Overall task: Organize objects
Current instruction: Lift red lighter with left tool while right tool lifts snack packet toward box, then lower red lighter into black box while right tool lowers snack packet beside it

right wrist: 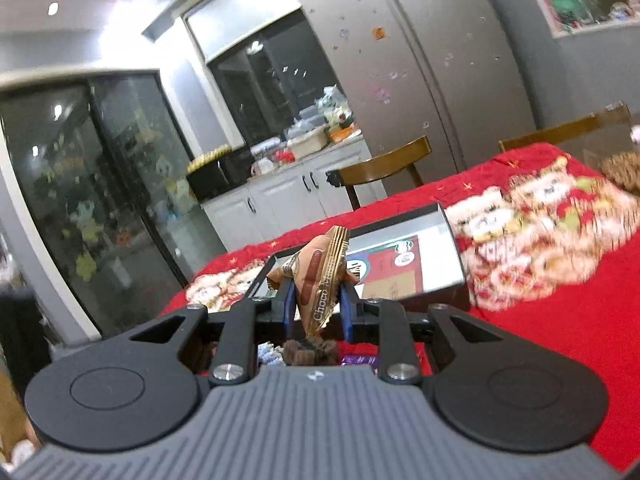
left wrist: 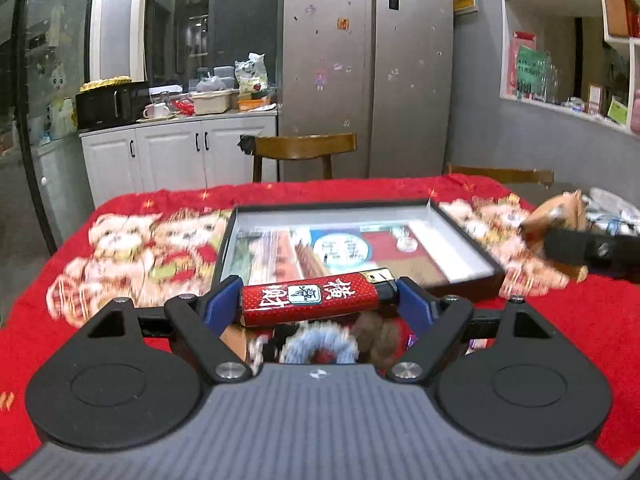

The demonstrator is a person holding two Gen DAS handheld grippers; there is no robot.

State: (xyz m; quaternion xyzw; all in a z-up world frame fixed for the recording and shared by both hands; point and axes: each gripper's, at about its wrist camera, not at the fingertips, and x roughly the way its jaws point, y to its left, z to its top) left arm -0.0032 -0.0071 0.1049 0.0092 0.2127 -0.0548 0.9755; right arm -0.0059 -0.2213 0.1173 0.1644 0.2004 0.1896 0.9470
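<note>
A tabletop (left wrist: 560,332) under a red cartoon-print cloth stood before white cabinets (left wrist: 176,156) and a steel fridge (left wrist: 368,68). The left claw (left wrist: 318,300) clamped a red lighter (left wrist: 312,298) endwise, long axis crosswise, above the near edge of the shallow black tray (left wrist: 468,236). The right claw (right wrist: 318,308) pinched a brown chocolate wrapper (right wrist: 320,276), upright.

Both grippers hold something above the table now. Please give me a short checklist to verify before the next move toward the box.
1. Left gripper clamps the red lighter end to end: ok.
2. Right gripper clamps the brown snack packet: ok.
3. Lighter sits level between the pads: ok.
4. Black tray box lies open ahead on the red tablecloth: ok.
5. Free space inside the box: ok, white floor shows at its right side.
6. Items lying below the grippers are cleared: cannot tell, blurred.
</note>
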